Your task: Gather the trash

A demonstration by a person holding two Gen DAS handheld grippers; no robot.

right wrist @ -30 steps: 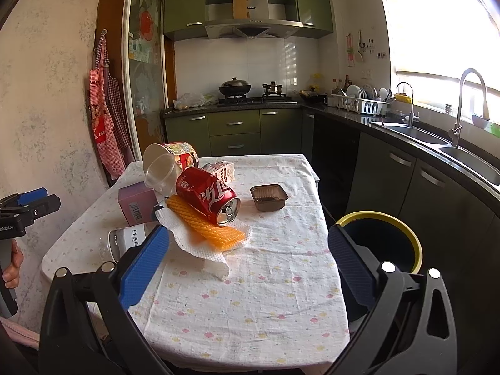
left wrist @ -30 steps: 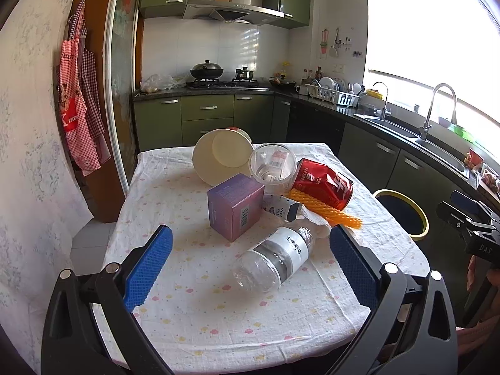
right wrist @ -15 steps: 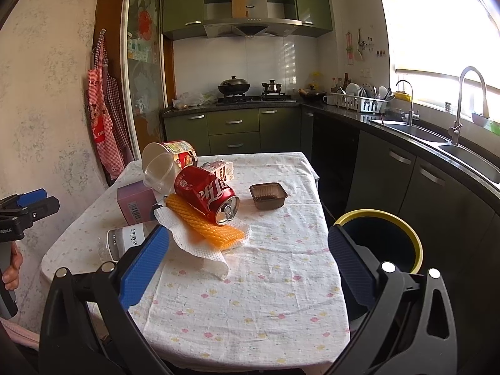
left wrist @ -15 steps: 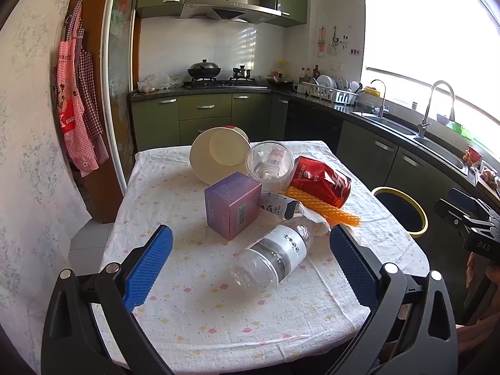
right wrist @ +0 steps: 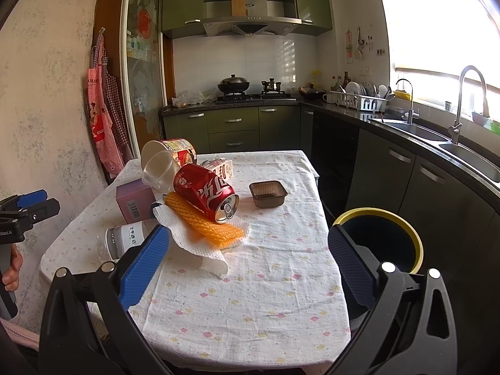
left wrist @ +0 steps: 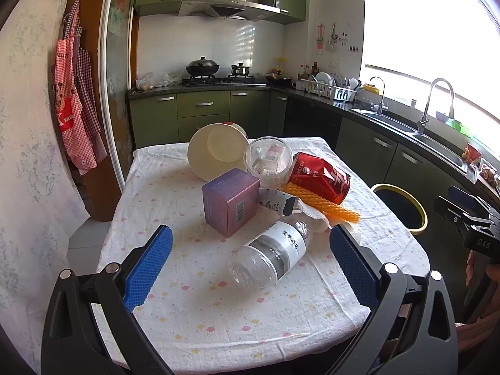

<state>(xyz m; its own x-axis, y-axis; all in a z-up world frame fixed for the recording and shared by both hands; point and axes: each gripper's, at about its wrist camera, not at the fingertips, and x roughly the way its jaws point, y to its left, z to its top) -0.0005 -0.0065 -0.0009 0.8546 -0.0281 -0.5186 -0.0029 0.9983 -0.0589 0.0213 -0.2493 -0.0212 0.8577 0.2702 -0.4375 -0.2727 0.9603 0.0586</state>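
Both tools hang level at the near edge of the desk (right wrist: 250,297); the left tool (left wrist: 250,256) gapes wide and empty, its blue pads either side of a clear bottle (left wrist: 270,254) lying on its side, touching nothing; the right tool (right wrist: 247,259) is spread equally wide, holding nothing; beyond lie a white napkin (right wrist: 200,243) under an orange wrapper (right wrist: 203,222), a tipped red can (right wrist: 204,195), a purple box (left wrist: 229,204), a clear cup (left wrist: 268,161), a paper bowl (left wrist: 215,154) and a brown tray (right wrist: 268,193); a yellow-rimmed bin (right wrist: 379,240) stands right of the desk.
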